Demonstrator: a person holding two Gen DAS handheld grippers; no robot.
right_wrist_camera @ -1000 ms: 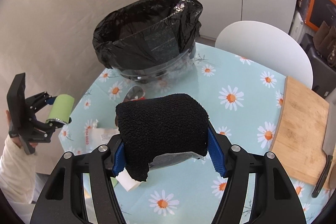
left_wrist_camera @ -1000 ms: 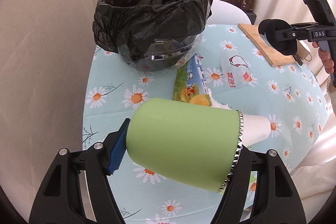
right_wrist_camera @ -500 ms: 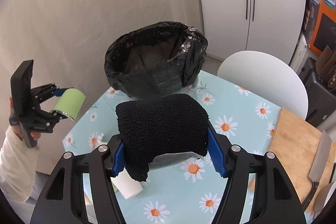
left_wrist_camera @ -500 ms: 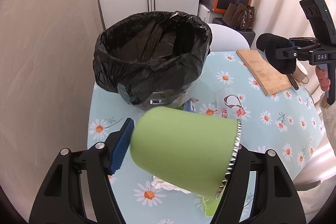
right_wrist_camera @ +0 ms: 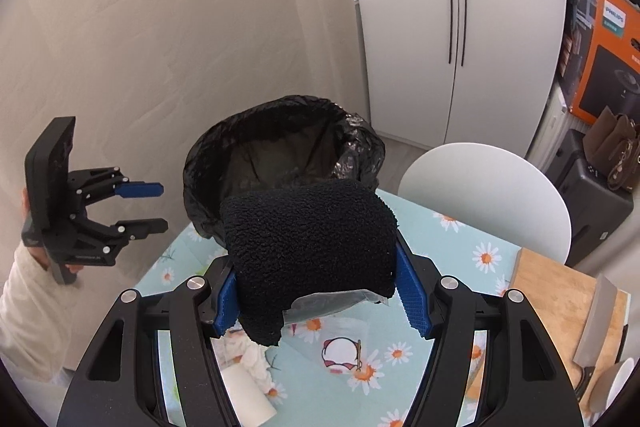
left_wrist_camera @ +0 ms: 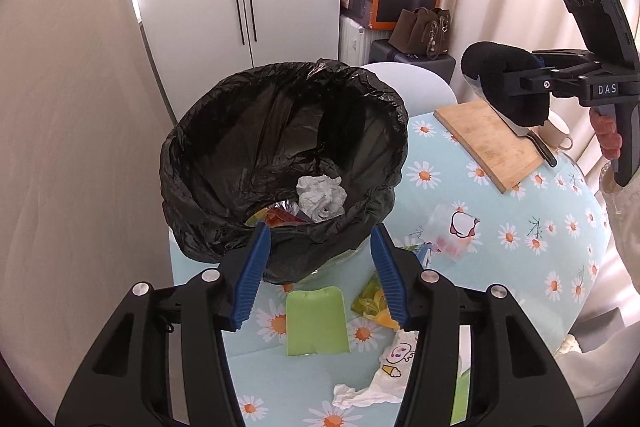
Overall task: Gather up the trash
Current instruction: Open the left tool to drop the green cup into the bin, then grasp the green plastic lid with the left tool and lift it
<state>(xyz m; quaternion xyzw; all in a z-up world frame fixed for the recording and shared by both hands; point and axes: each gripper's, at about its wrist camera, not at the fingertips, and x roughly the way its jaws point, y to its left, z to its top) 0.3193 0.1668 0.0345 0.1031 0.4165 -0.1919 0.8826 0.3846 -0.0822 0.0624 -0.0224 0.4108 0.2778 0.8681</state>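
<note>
Fingers (left_wrist_camera: 252,283) of the left gripper (left_wrist_camera: 320,277) are standing spread with nothing between them, having just been closing, above the black-lined trash bin (left_wrist_camera: 280,163). Right gripper (right_wrist_camera: 320,301) fingers are pinching a black fleece cloth (right_wrist_camera: 310,239). A green cup (left_wrist_camera: 316,321) is lying on the daisy-print table (left_wrist_camera: 500,251) near wrappers and tissue.

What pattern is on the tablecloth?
White-and-orange daisies on a light blue tablecloth; clearest in the left wrist view.
</note>
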